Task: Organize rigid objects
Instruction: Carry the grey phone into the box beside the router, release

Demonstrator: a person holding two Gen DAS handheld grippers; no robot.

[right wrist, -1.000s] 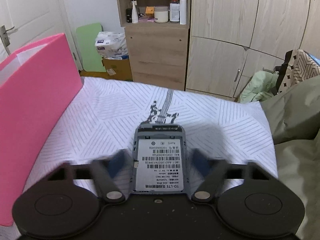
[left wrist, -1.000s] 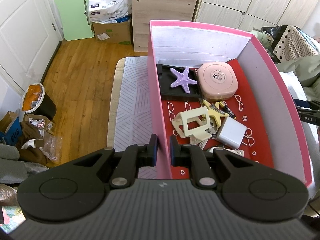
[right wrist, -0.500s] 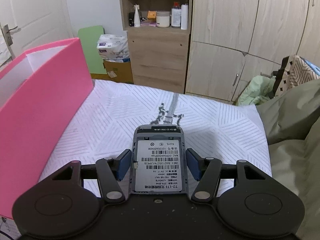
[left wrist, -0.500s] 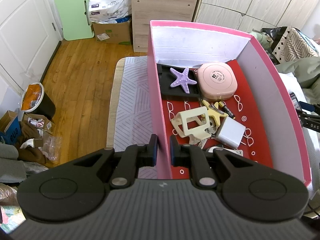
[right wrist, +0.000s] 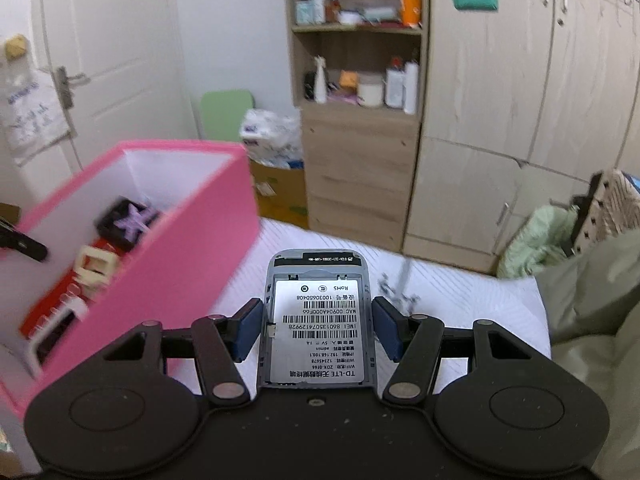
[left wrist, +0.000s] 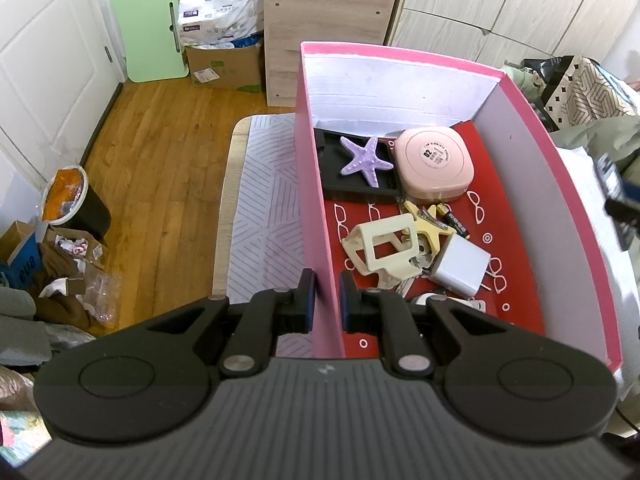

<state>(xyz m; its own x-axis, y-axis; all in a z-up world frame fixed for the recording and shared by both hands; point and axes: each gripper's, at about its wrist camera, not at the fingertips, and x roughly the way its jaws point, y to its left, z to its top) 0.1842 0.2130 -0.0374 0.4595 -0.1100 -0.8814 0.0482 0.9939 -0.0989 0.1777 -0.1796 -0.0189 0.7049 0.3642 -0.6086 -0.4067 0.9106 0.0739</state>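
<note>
Holding the router (right wrist: 318,320) lengthwise in my right gripper (right wrist: 318,330), pads clamped; pink box (right wrist: 192,248) lies left, its wall pinched by my left gripper (left wrist: 326,296).

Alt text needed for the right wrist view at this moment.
The right gripper holds a grey pocket router with a barcode label between its blue pads, above a white striped bedcover. An open pink cardboard box of small items stands at left; wooden cabinets behind.

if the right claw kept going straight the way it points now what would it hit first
Probably the white patterned bedcover just beyond the grey device that the right claw holds; the pink box sits off to its left. Depth is unclear.
</note>
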